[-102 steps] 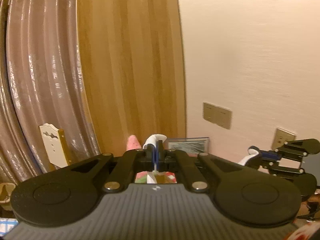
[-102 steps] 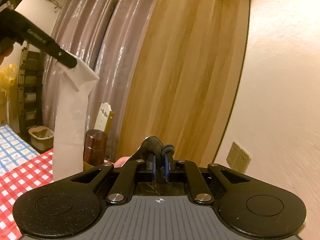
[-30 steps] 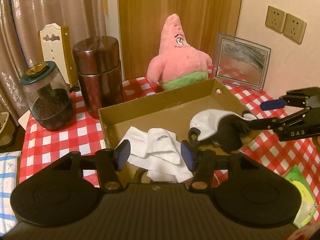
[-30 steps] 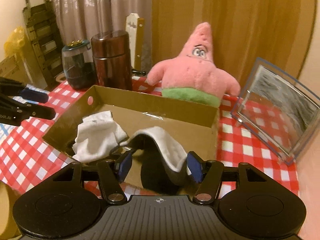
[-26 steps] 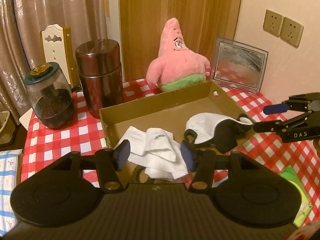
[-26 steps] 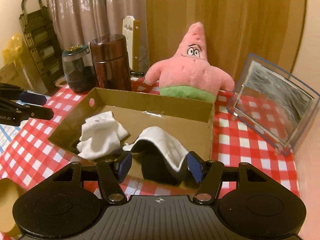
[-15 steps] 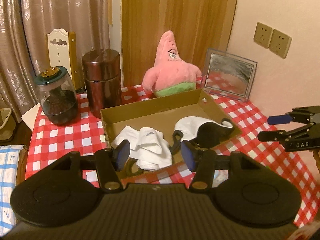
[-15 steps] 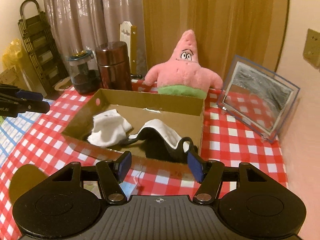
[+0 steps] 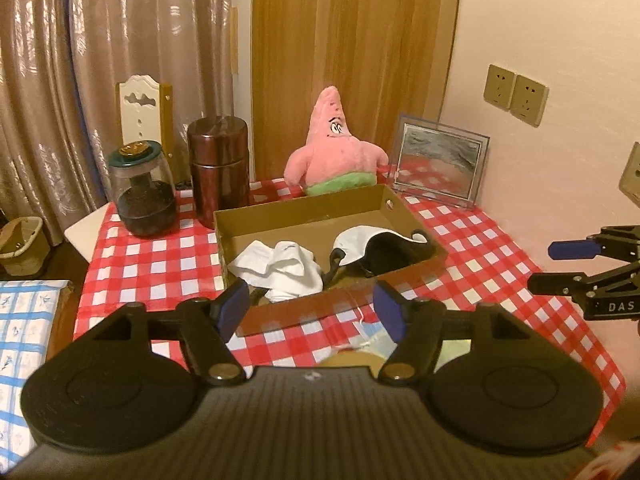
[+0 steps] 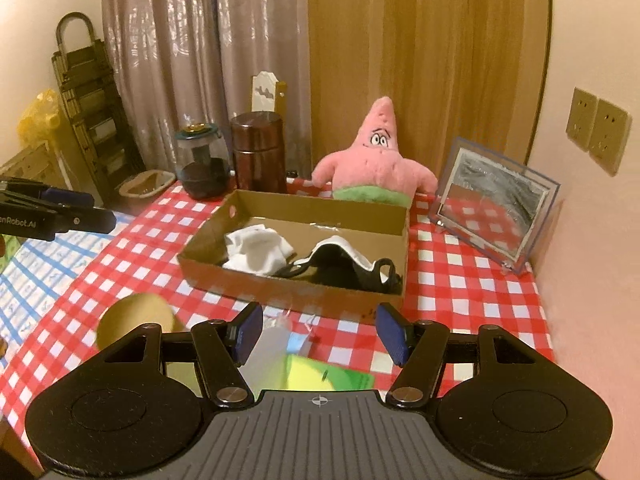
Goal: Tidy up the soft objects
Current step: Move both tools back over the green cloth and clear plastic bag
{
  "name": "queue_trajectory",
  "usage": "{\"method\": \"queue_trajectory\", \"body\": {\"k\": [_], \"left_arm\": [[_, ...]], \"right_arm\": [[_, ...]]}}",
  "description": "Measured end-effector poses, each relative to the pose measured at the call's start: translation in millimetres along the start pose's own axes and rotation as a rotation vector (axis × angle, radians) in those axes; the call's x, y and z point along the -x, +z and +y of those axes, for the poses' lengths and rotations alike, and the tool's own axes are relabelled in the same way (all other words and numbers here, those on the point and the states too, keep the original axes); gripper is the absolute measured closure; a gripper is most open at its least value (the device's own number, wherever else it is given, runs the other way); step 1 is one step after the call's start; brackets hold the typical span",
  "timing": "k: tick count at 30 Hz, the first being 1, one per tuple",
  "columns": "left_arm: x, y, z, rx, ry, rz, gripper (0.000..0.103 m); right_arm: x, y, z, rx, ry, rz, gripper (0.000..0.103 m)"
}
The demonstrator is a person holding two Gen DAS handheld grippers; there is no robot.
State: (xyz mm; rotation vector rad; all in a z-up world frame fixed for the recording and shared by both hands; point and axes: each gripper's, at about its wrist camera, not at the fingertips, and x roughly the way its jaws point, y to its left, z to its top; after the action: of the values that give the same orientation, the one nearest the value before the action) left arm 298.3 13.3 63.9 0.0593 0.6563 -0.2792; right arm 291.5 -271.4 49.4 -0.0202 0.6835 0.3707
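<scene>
A shallow cardboard box [image 9: 304, 210] [image 10: 292, 286] sits on the red checked table. Inside lie a crumpled white sock [image 9: 280, 270] [image 10: 258, 254] on the left and a black-and-white sock [image 9: 380, 250] [image 10: 348, 266] on the right. My left gripper [image 9: 314, 314] is open and empty, held back from the box's near edge. My right gripper [image 10: 320, 334] is open and empty, also back from the box. The right gripper also shows in the left wrist view [image 9: 576, 266], and the left one in the right wrist view [image 10: 60, 210].
A pink starfish plush [image 9: 336, 156] [image 10: 376, 160] stands behind the box. A brown canister [image 9: 218, 170], a glass jar [image 9: 142, 190] and a framed picture [image 9: 440, 164] stand around it. A yellow-green packet [image 10: 320, 374] and a tan round item [image 10: 134, 320] lie near me.
Both grippers let go of the socks in the box and have pulled back and up from it. The socks lie still in the box.
</scene>
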Motion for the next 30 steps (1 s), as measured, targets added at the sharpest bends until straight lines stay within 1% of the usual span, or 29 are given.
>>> {"method": "queue_trajectory", "body": {"k": [4, 6, 10, 12, 16, 22, 27, 30], "left_arm": [[22, -13, -5, 0.015, 0.020, -0.022, 0.029], [31, -20, -9, 0.014, 0.032, -0.034, 0.022], [48, -32, -20, -0.002, 0.057, -0.052, 0.019], [55, -39, -24, 0.006, 0.066, -0.056, 0.017], [65, -56, -29, 0.030, 0.079, -0.060, 0.016], [69, -82, -35, 0.060, 0.089, -0.038, 0.015], [67, -98, -43, 0.052, 0.100, -0.033, 0.015], [62, -107, -47, 0.042, 0.124, -0.043, 0.015]], "right_arm": [[23, -10, 14, 0.021, -0.017, -0.020, 0.040], [34, -15, 17, 0.015, -0.025, -0.032, 0.040], [49, -26, 23, 0.001, -0.035, -0.037, 0.039], [55, -33, 25, -0.010, -0.044, -0.035, 0.039], [59, -48, 32, -0.004, -0.041, -0.021, 0.038], [59, -64, 42, -0.003, -0.025, -0.004, 0.038], [48, -69, 46, -0.015, -0.016, 0.005, 0.038], [38, -74, 49, 0.004, -0.013, 0.014, 0.038]]}}
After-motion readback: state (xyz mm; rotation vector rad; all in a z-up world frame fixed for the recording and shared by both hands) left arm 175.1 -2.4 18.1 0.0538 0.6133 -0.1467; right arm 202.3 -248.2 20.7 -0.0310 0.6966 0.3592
